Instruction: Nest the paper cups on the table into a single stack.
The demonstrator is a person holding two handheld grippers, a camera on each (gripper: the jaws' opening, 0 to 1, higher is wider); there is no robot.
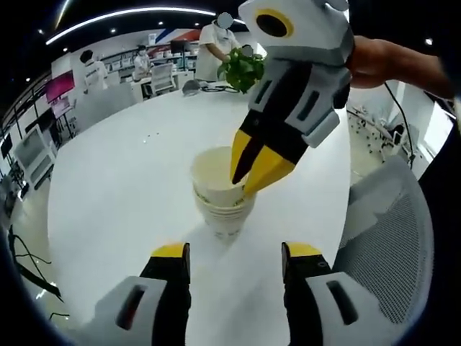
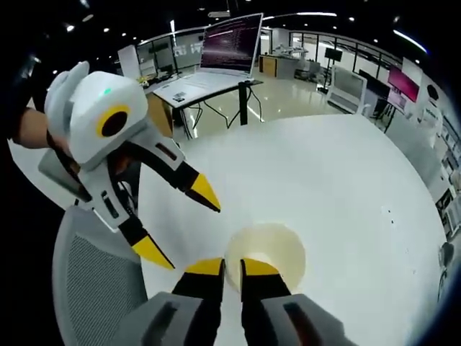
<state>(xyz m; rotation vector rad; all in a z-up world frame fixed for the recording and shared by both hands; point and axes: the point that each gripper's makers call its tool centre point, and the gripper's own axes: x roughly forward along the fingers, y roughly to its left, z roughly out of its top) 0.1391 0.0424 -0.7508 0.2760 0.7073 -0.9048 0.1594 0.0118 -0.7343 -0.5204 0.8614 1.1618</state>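
A stack of cream paper cups [image 1: 223, 205] stands upright on the white table [image 1: 122, 180]. My right gripper [image 1: 248, 180] comes down from the upper right, and its yellow-tipped jaws pinch the rim of the top cup. In the right gripper view the same cup [image 2: 268, 249] shows from above, with my right gripper [image 2: 232, 268] shut on its near rim. My left gripper [image 1: 236, 252] stands open just short of the stack, nothing between its jaws. It appears again as the left gripper [image 2: 178, 221], open, beside the cup.
A grey mesh chair [image 1: 392, 238] stands at the table's edge, also seen as the chair [image 2: 94, 288]. A green plant [image 1: 241, 68] sits at the far side. People stand at desks beyond. A desk with a monitor [image 2: 232, 42] lies past the table.
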